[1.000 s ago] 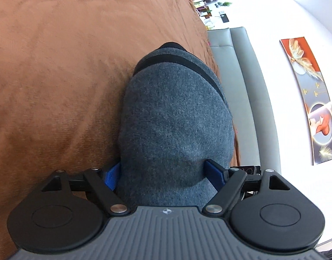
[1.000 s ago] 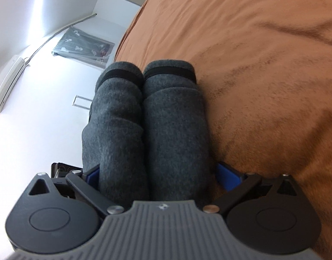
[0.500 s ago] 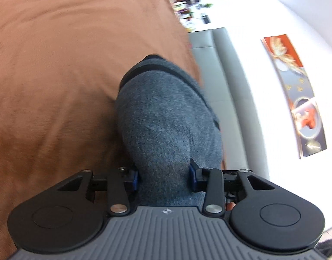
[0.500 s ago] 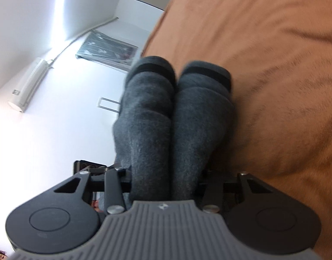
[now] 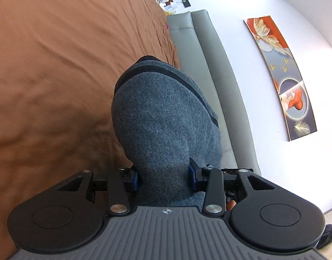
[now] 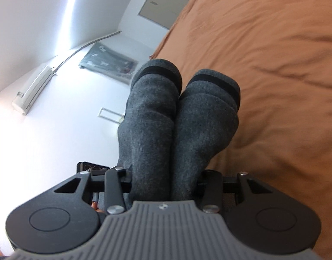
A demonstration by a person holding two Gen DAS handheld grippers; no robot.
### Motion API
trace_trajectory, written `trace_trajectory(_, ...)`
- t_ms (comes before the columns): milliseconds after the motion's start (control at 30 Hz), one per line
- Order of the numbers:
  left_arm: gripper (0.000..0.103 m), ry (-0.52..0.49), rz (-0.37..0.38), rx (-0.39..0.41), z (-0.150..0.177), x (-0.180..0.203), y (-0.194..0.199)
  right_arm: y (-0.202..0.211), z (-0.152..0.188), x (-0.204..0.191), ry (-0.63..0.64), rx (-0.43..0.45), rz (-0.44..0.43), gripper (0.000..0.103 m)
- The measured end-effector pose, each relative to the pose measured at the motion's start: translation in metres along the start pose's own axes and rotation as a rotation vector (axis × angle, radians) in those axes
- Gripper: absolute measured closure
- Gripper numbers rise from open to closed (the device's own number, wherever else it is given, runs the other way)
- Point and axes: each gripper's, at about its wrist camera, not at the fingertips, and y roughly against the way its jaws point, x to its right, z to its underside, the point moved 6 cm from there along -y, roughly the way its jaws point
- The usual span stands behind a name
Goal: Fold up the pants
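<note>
While both grippers hold the grey pants (image 5: 166, 117) up off the bed (image 5: 68, 65), the picture is plain enough: the left gripper (image 5: 163, 178) has its jaws clenched on a bunched neck of cloth; the right gripper (image 6: 165, 178) is likewise clamped on the two legs (image 6: 181, 125) gathered side by side, their dark-banded cuffs at the far end. The fabric looks a soft, thick fleece; it should be light, limp and not slippery, prone to sag and bunch, so hems and waistband corners seem the better holds. The brown bed lies left in the left wrist view, right in the right wrist view, wrinkled but open for laying down. Around it: a grey headboard (image 5: 211, 69), a painting (image 5: 283, 78), an air conditioner (image 6: 33, 90); nothing appears to block the way.
</note>
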Motion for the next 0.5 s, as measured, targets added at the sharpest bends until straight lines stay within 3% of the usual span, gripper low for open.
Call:
trace_trajectory(267,0.057,-0.023,-0.005,0.027,-0.012,0.023,-0.064,0.064,-0.054,0.024,0.037,0.021,0.077,0.062)
trace_trajectory(500,0.057,-0.031,-0.074,0.045,-0.029,0.015,-0.083,0.057,-0.084,0.061,0.016,-0.012,0.132,0.061)
